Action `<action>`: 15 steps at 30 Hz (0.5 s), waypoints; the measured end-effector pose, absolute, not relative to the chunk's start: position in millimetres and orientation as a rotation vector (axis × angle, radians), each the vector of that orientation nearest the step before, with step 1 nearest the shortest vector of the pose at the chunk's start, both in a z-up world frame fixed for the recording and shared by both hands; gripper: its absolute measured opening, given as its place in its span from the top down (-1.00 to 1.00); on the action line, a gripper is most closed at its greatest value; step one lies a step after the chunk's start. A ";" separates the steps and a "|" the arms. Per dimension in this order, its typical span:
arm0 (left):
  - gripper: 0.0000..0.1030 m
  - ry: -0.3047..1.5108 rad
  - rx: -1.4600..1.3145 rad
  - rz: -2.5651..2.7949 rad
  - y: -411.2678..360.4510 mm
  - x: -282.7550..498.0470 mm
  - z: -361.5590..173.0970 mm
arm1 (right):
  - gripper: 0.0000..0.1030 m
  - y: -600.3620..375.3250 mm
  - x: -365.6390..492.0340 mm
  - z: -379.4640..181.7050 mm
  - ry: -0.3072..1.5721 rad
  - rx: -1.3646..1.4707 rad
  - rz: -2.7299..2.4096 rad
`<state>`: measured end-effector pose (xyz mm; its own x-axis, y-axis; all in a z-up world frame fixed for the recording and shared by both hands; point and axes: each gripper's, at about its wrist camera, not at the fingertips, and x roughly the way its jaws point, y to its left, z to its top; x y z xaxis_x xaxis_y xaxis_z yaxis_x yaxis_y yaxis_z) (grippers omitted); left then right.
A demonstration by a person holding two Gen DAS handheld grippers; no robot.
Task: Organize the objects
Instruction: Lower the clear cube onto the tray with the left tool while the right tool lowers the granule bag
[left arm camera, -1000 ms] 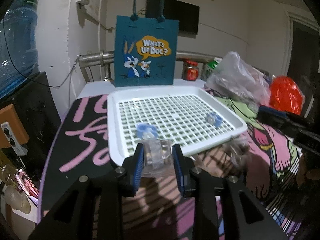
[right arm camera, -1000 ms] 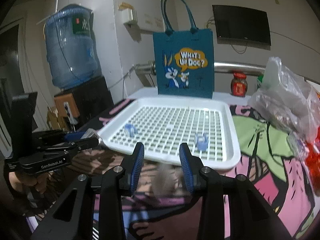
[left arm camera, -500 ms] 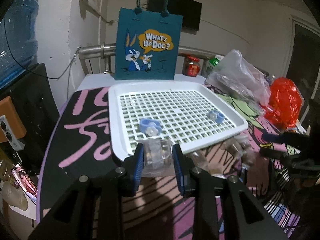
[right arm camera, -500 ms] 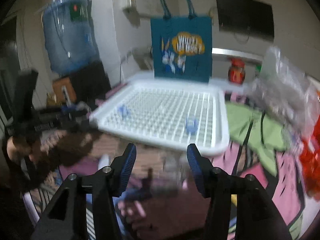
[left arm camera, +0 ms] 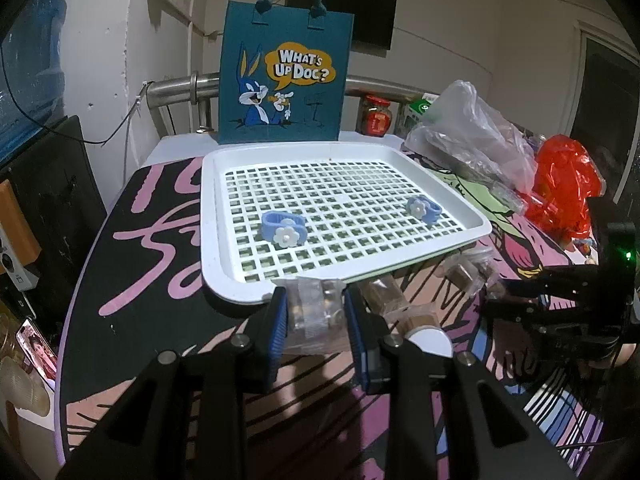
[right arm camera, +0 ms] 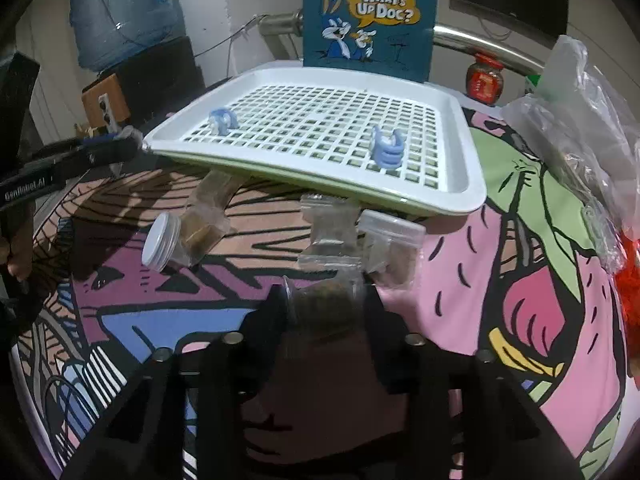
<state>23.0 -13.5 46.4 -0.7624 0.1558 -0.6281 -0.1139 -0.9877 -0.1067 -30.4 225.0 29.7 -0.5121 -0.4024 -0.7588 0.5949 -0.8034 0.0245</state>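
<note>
Left hand-held gripper (left arm camera: pixel 316 316) is closed narrowly on a small clear packet (left arm camera: pixel 314 312), held at the near edge of the white grid tray (left arm camera: pixel 216 264). Right hand-held gripper (right arm camera: pixel 326 308), its fingers moderately spread, clasps a clear jar of brown contents (right arm camera: pixel 324 302) low over the cartoon-print cloth (right arm camera: pixel 500 300), just beside two more clear packets (right arm camera: pixel 360 236). Two blue flower clips (left arm camera: pixel 283 229) lie well apart on the tray.

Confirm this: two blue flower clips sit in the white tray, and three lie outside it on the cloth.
Not quite. The two clips are in the tray, but the left wrist view shows none on the cloth; only clear bags and jars lie there.
</note>
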 end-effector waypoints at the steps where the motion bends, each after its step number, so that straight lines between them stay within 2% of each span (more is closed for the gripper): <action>1: 0.45 -0.092 -1.011 2.820 -13.2 23.4 47.0 | 0.40 225.4 -30.1 30.4 0.315 1.067 -2.297; 15: 0.45 -0.069 -0.955 2.849 -17.1 9.7 69.0 | 0.42 208.4 -36.4 85.6 0.223 0.886 -2.309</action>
<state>9.7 -17.1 69.0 -0.7898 0.1431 -0.5965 -0.1140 -0.9897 -0.0864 -36.4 208.4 85.6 -0.5628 -0.5116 -0.6493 0.6266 -0.7763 0.0686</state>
